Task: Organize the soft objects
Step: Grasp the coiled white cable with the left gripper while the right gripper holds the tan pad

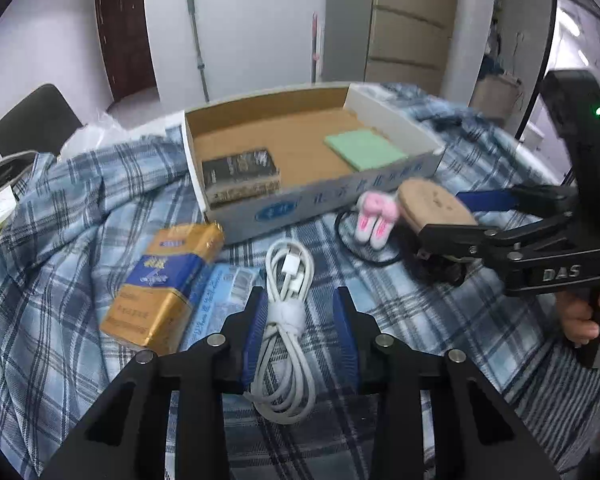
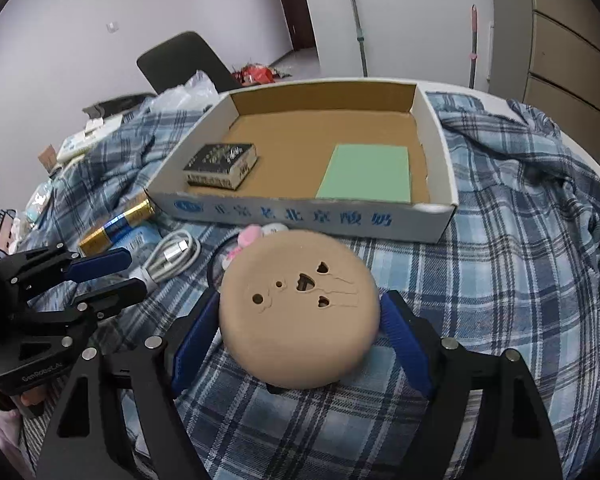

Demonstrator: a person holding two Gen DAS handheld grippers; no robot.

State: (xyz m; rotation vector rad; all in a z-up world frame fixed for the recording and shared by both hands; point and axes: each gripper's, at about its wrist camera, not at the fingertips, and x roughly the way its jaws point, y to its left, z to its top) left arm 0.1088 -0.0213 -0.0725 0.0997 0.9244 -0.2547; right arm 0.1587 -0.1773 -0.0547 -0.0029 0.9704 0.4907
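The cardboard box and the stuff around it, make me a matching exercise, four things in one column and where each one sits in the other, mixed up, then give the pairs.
Things:
1. green pad
2. white cable
3. tan round case
4. gold pack

Places:
A. between the left gripper's jaws
B. inside the cardboard box
C. on the plaid cloth, left of the cable
D. between the right gripper's jaws

Pairs: 1-B, 2-A, 3-D, 4-C
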